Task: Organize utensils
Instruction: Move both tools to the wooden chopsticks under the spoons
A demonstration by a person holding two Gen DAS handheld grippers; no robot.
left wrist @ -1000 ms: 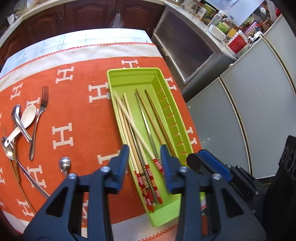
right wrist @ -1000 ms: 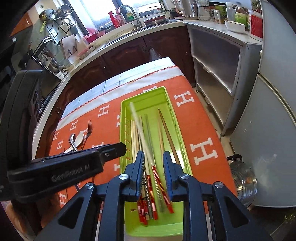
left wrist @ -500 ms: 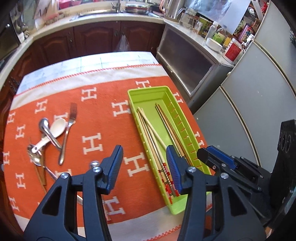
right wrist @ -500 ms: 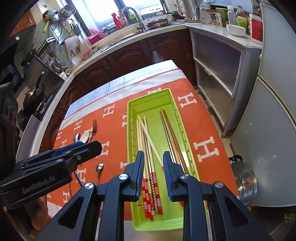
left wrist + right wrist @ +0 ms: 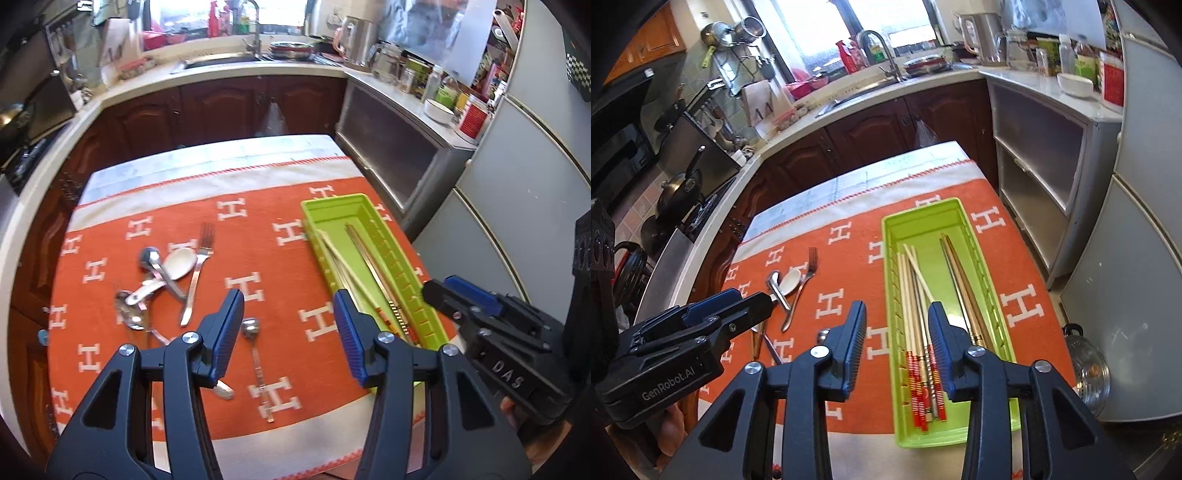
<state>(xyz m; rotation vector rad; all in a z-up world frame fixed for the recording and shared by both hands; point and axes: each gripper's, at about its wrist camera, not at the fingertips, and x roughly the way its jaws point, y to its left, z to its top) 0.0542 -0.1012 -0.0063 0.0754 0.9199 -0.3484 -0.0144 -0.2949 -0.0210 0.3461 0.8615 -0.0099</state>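
Note:
A lime green tray (image 5: pixel 334 206) (image 5: pixel 919 212) lies on the right of the orange cloth and holds several chopsticks (image 5: pixel 916 295) (image 5: pixel 365 269), some with red-striped ends. A pile of spoons and a fork (image 5: pixel 199 266) (image 5: pixel 803 284) lies on the cloth to the left. One small metal spoon (image 5: pixel 253 343) lies apart, just beyond my left gripper (image 5: pixel 288 317). The left gripper is open and empty above the cloth. My right gripper (image 5: pixel 895 332) is open and empty, raised above the tray's near left edge.
The table with the orange H-patterned cloth (image 5: pixel 243 214) ends near me and on the right. A grey cabinet (image 5: pixel 1045 155) and fridge (image 5: pixel 1137 258) stand to the right. A metal pot lid (image 5: pixel 1089 373) sits on the floor. Dark cabinets and a sink counter (image 5: pixel 221 62) are beyond.
Both grippers have pulled back and up from the tray. The left gripper has swung left over the cloth and opened wider. The right gripper has opened too.

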